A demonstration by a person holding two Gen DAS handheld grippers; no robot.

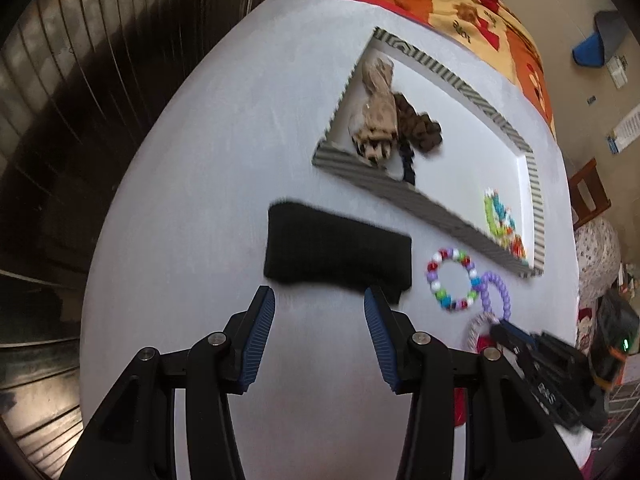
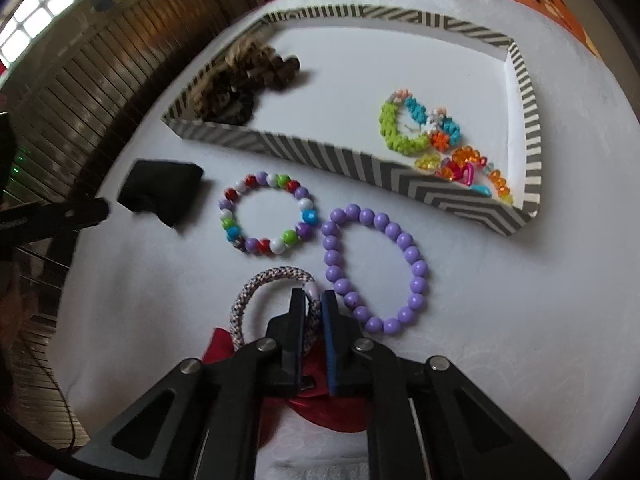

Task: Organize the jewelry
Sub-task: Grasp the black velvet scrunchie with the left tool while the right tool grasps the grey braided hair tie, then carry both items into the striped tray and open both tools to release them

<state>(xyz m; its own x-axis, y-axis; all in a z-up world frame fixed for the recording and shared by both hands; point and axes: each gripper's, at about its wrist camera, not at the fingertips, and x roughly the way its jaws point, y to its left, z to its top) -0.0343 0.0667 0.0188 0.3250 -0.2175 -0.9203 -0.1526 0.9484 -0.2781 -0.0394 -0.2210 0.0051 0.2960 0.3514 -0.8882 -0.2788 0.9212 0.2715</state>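
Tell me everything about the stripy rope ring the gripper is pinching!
The woven hair tie is a round loop of braided cord, speckled white, pink and dark, with a pale joint near the top. It lies flat on the white table cloth, close beside the purple bead bracelet. The right gripper is shut on its right side. Its lower edge lies over something red.

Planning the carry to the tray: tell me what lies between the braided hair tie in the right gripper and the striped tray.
The purple bead bracelet and multicolored bead bracelet lie between the braided hair tie and the striped tray, whose near wall must also be cleared.
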